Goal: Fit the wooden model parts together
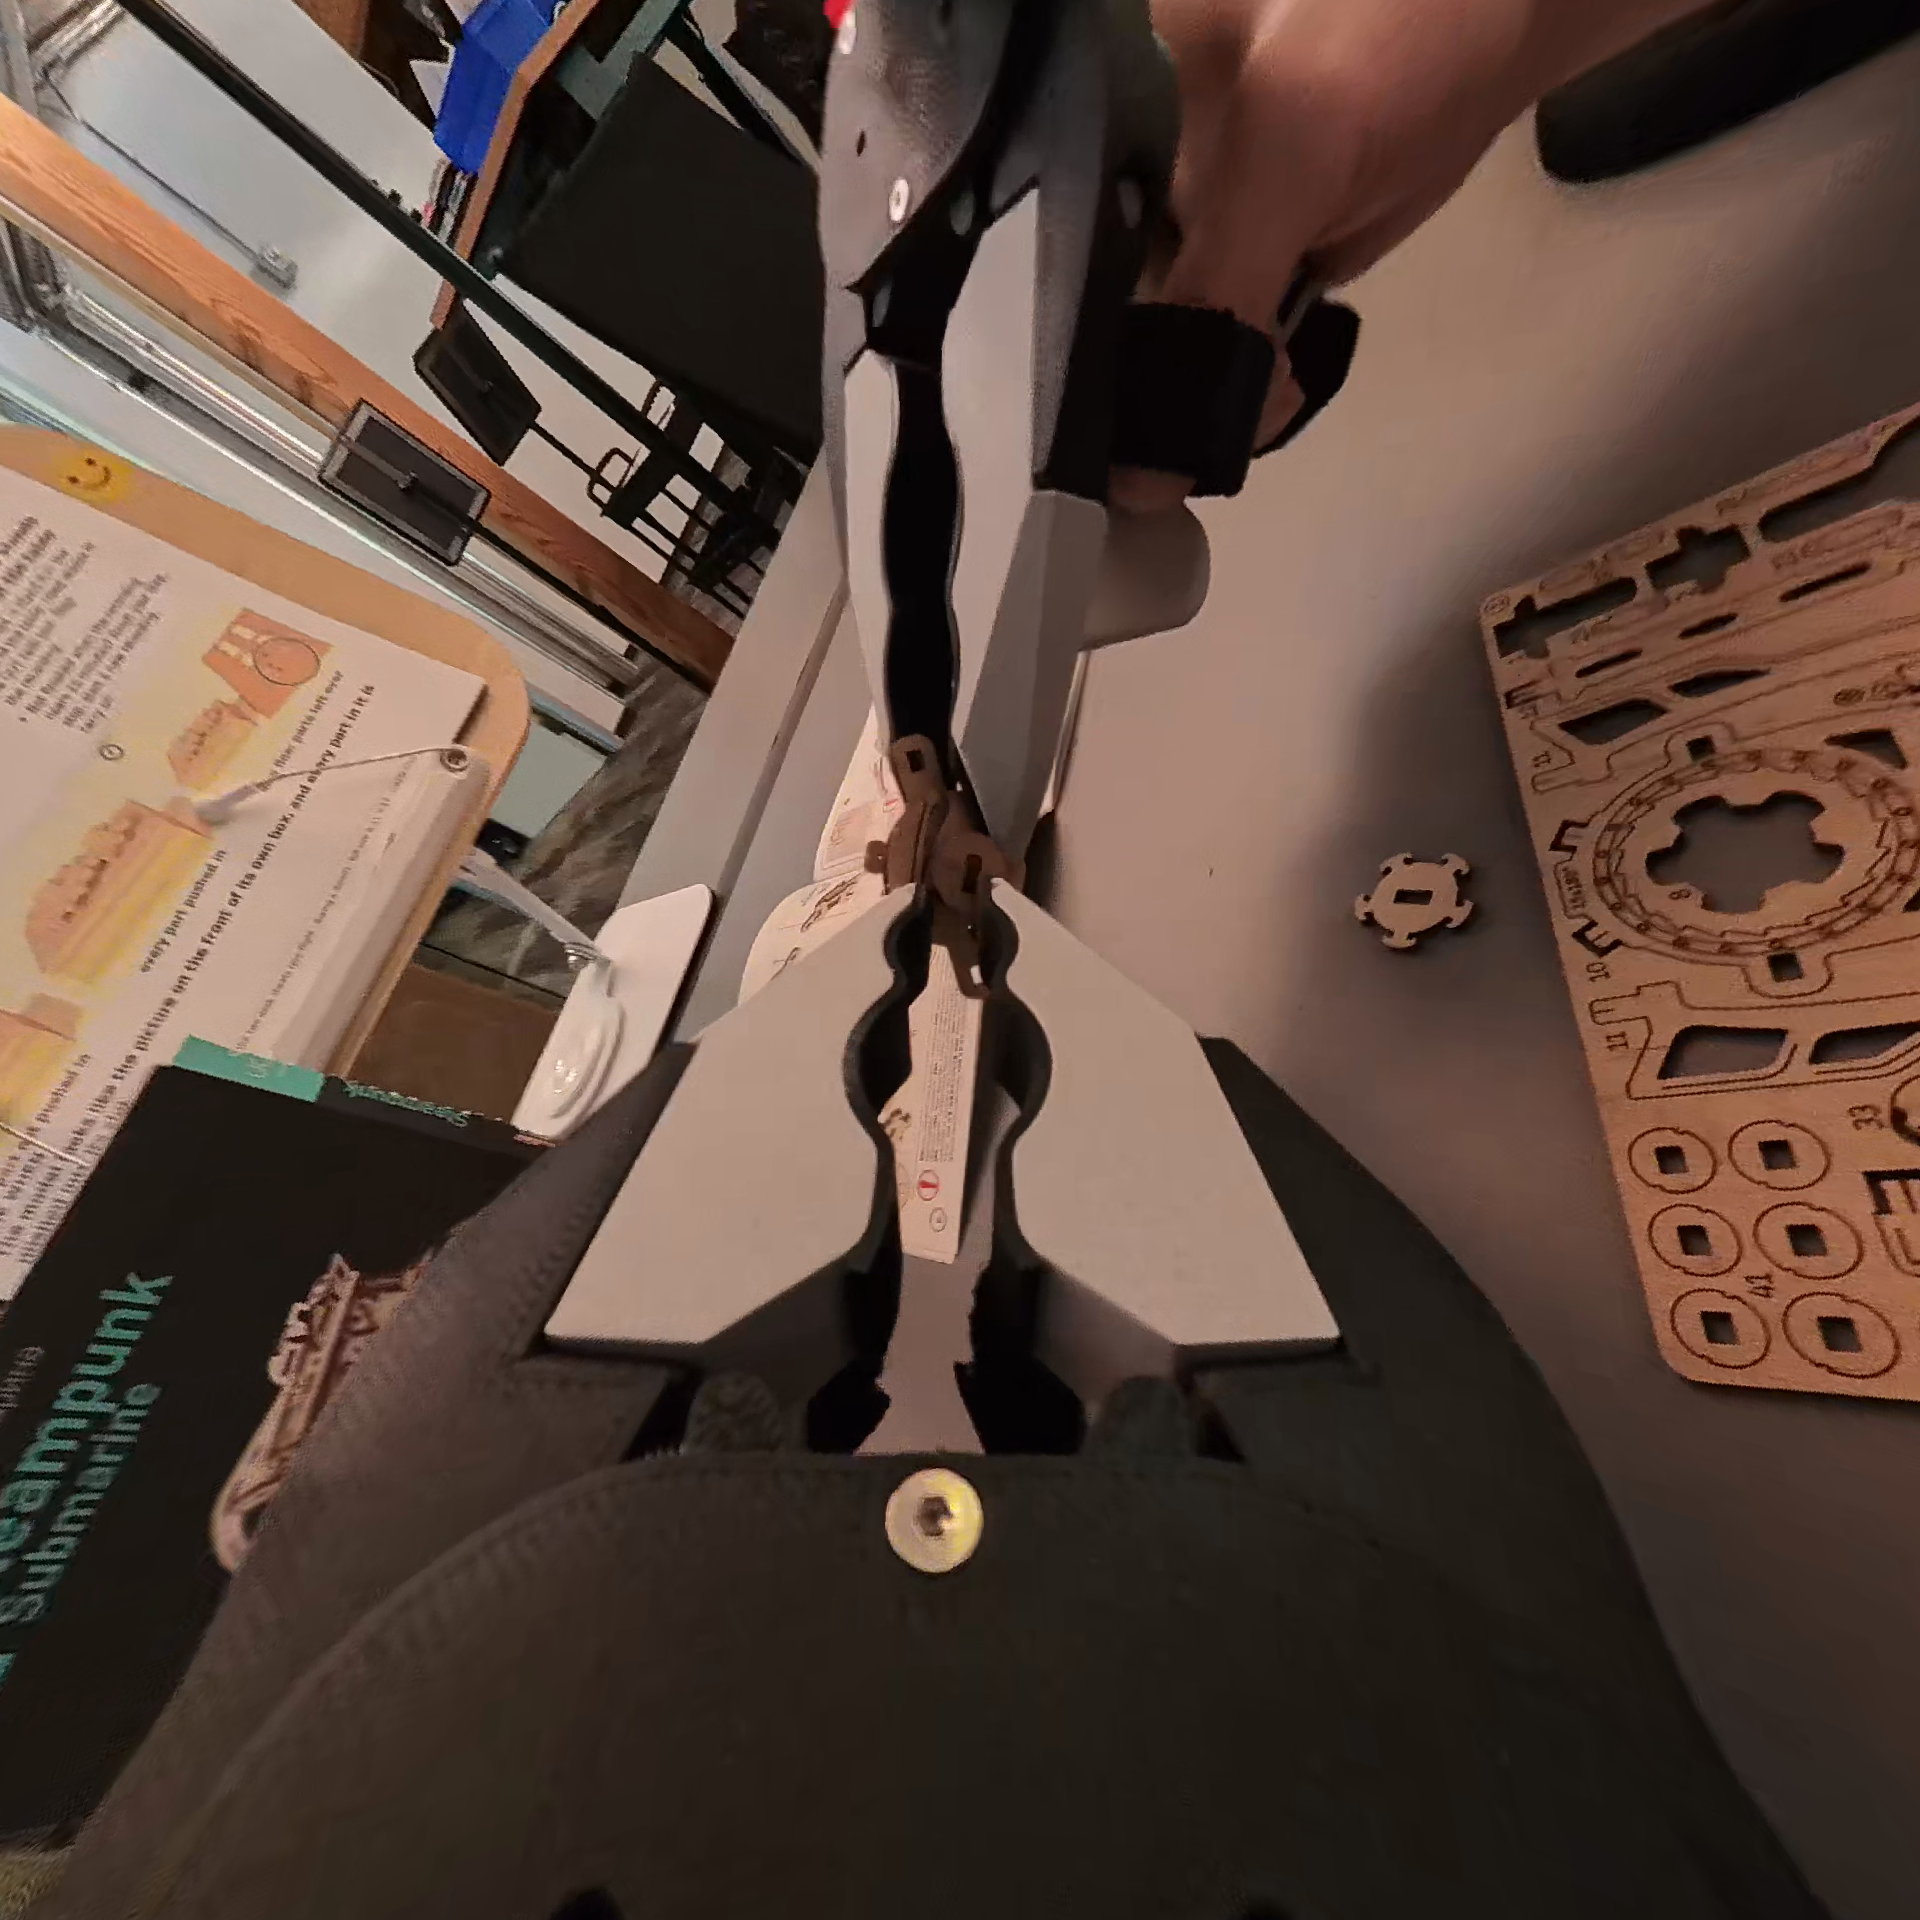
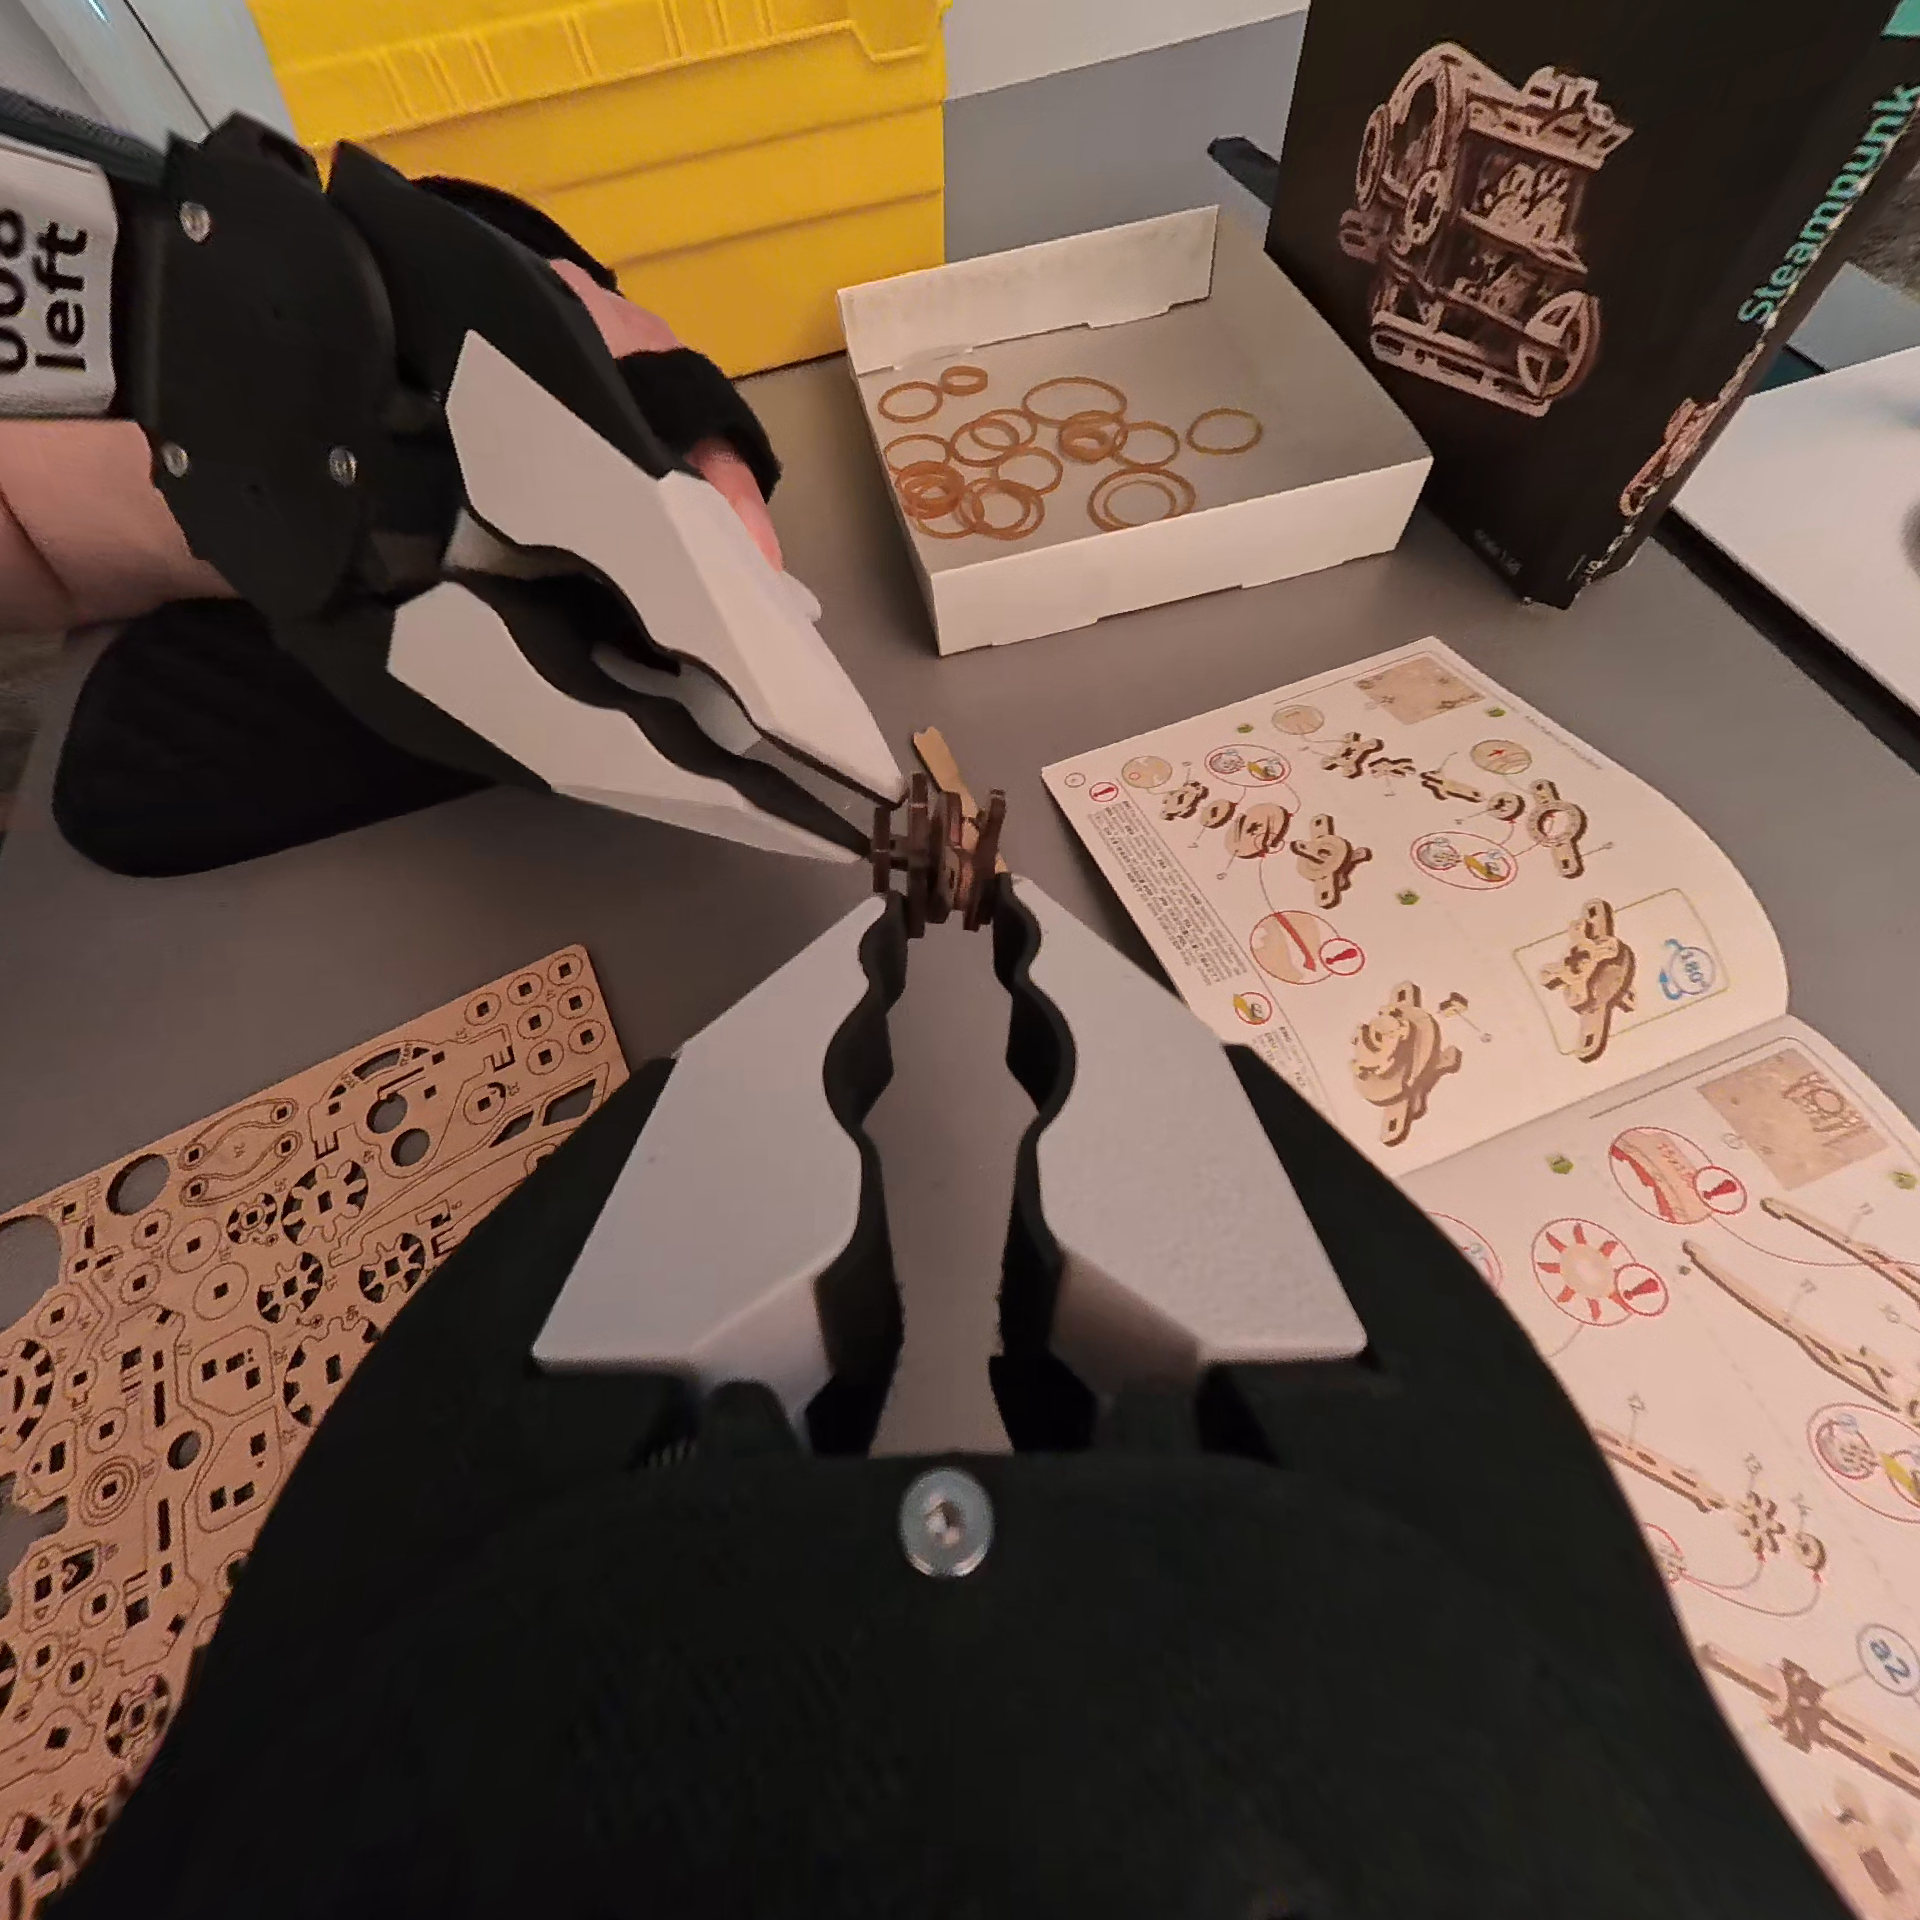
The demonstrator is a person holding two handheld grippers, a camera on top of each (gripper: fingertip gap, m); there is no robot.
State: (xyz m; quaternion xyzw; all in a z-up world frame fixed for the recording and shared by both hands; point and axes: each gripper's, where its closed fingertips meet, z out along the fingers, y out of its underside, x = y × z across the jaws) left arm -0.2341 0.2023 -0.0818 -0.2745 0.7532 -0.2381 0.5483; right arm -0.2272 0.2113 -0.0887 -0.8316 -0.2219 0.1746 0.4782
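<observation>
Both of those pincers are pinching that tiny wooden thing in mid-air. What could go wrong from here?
The left gripper and right gripper each hold the small wooden assembly only by their fingertips, so it might twist or slip out. If dropped, it could land on the instruction booklet or the grey table. Squeezing misaligned thin parts might snap a tab.

A workshop or lab bench is suggested: a grey table point(image 2: 727, 935) is laid with laser-cut sheets point(image 2: 208, 1299), a manual point(image 2: 1455, 987), a kit box point(image 2: 1507, 260), a yellow bin point(image 2: 644, 135); shelving point(image 1: 312, 343) is seen behind.
</observation>
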